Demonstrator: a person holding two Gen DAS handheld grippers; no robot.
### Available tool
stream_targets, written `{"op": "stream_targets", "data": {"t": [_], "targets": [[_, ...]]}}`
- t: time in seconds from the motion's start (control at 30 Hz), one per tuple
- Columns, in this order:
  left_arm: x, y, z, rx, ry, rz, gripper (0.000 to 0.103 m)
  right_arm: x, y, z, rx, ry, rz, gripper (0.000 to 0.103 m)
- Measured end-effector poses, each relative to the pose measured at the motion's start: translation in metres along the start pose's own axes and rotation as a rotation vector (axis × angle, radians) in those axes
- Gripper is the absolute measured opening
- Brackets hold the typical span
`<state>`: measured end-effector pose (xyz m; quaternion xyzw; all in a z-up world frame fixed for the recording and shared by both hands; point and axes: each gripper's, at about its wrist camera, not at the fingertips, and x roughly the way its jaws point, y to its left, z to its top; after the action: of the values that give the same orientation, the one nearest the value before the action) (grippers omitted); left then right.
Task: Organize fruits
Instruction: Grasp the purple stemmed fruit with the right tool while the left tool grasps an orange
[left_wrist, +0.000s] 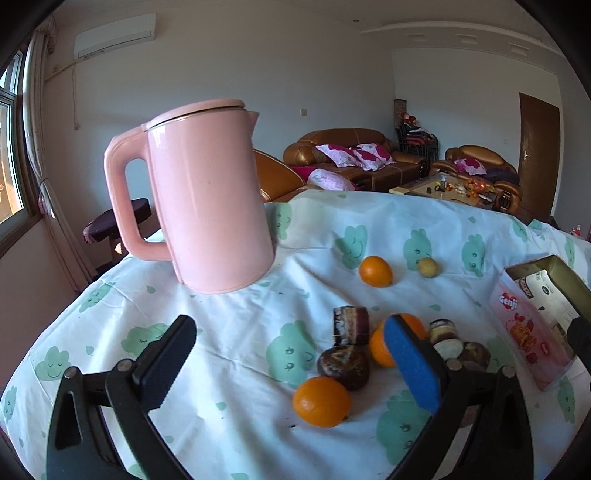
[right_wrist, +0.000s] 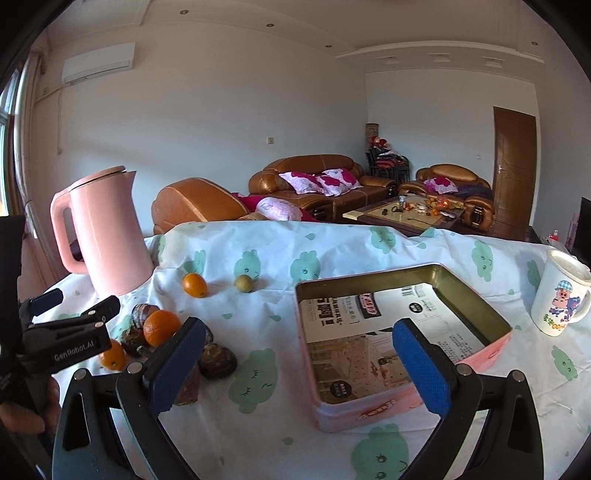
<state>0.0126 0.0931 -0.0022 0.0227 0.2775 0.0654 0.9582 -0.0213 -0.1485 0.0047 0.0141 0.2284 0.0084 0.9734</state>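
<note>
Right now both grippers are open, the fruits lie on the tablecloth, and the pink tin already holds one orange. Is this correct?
Not quite. The pink tin holds no orange; the right wrist view shows only a printed card lying inside it. The rest stands: left gripper and right gripper are open, and the oranges lie on the tablecloth.

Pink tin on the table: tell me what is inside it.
The pink tin holds only a flat printed card or leaflet covering its floor; no fruit is in it yet. Whatever lies beneath the card is hidden.
</note>
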Motion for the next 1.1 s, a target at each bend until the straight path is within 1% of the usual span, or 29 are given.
{"op": "stream_targets", "data": {"t": [0.17, 0.23, 0.3, 0.33, 0.37, 0.4, 0.47, 0.53, 0.57, 0.6, 0.63, 0.67, 0.8, 0.83, 0.87, 0.93, 0.97, 1.03, 1.1], "targets": [[0.013, 0.031, -0.001, -0.037, 0.039, 0.061, 0.103, 0.009, 0.028, -0.004, -0.06, 0.079, 0.144, 0.101], [0.017, 0.042, 0.0, -0.058, 0.063, 0.046, 0.103, 0.015, 0.043, -0.007, -0.079, 0.118, 0.206, 0.101], [0.02, 0.052, 0.0, -0.093, 0.082, 0.045, 0.103, 0.023, 0.059, -0.01, -0.117, 0.168, 0.233, 0.1], [0.021, 0.055, -0.001, -0.109, 0.091, 0.043, 0.103, 0.028, 0.068, -0.013, -0.14, 0.192, 0.235, 0.098], [0.022, 0.058, -0.002, -0.122, 0.101, 0.029, 0.103, 0.033, 0.076, -0.015, -0.162, 0.216, 0.232, 0.093], [0.024, 0.061, -0.002, -0.133, 0.115, 0.007, 0.103, 0.038, 0.082, -0.017, -0.182, 0.243, 0.233, 0.089], [0.026, 0.062, -0.004, -0.147, 0.142, -0.049, 0.103, 0.049, 0.092, -0.022, -0.211, 0.296, 0.228, 0.079], [0.026, 0.057, -0.005, -0.139, 0.156, -0.107, 0.103, 0.06, 0.097, -0.026, -0.224, 0.352, 0.212, 0.075], [0.025, 0.053, -0.006, -0.126, 0.158, -0.128, 0.103, 0.065, 0.097, -0.028, -0.222, 0.38, 0.213, 0.071], [0.024, 0.048, -0.006, -0.108, 0.16, -0.145, 0.102, 0.067, 0.097, -0.029, -0.217, 0.397, 0.212, 0.069], [0.024, 0.042, -0.006, -0.087, 0.163, -0.161, 0.1, 0.067, 0.094, -0.029, -0.206, 0.4, 0.214, 0.064], [0.024, 0.037, -0.007, -0.063, 0.168, -0.174, 0.098, 0.067, 0.091, -0.029, -0.198, 0.397, 0.217, 0.054], [0.028, 0.022, -0.013, -0.008, 0.206, -0.218, 0.09, 0.063, 0.083, -0.029, -0.167, 0.408, 0.25, 0.054], [0.029, 0.021, -0.014, -0.004, 0.217, -0.234, 0.083, 0.062, 0.079, -0.028, -0.141, 0.411, 0.262, 0.054], [0.03, 0.02, -0.015, -0.002, 0.229, -0.255, 0.078, 0.059, 0.074, -0.026, -0.109, 0.404, 0.271, 0.054], [0.03, 0.017, -0.018, 0.006, 0.248, -0.304, 0.078, 0.051, 0.062, -0.017, -0.06, 0.358, 0.276, 0.054], [0.03, 0.014, -0.018, 0.018, 0.25, -0.314, 0.078, 0.045, 0.057, -0.012, -0.044, 0.325, 0.277, 0.054], [0.029, 0.007, -0.02, 0.051, 0.249, -0.3, 0.078, 0.036, 0.047, -0.003, -0.021, 0.265, 0.271, 0.054], [0.032, 0.003, -0.022, 0.074, 0.263, -0.282, 0.074, 0.032, 0.042, 0.002, -0.012, 0.227, 0.251, 0.054]]}}
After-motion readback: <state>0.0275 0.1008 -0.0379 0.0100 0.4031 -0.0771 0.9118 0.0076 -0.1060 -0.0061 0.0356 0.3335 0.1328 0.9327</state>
